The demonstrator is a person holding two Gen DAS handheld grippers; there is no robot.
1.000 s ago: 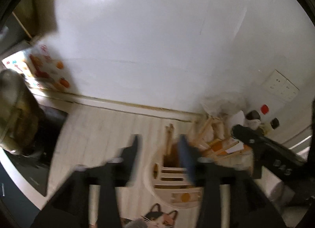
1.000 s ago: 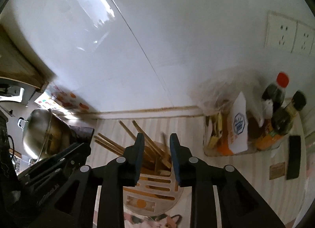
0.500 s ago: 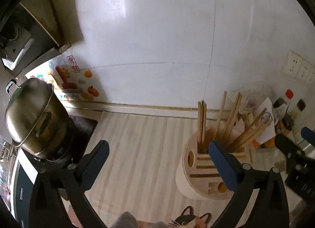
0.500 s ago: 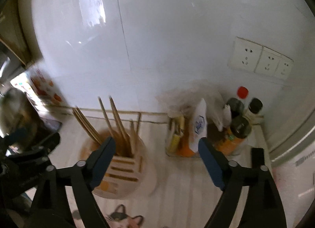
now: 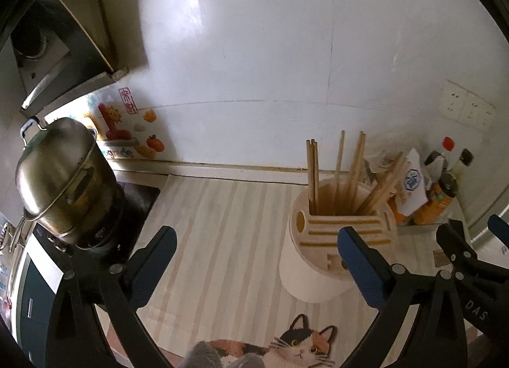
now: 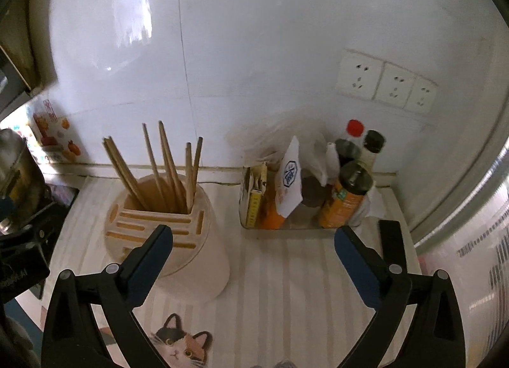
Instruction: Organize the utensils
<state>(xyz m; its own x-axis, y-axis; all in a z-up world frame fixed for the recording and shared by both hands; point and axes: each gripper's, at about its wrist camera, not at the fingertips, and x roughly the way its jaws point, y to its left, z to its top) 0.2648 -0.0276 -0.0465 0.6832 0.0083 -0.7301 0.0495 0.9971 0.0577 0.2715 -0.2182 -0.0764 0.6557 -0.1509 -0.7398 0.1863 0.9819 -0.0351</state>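
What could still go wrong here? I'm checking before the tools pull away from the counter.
1. The chopsticks stand loose and splayed in the holder; the left tool and right tool are open right in front of it, so a finger could catch one.
2. The bottles are crowded in their tray beside the holder; a sideways swing of the right tool might topple one.

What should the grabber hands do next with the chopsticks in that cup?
Probably nothing more than back away a little. The chopsticks all stand inside the round holder, leaning in different directions. Both the left gripper and the right gripper are wide open and hold nothing, and no loose utensil shows on the striped mat, so the tidying looks finished.
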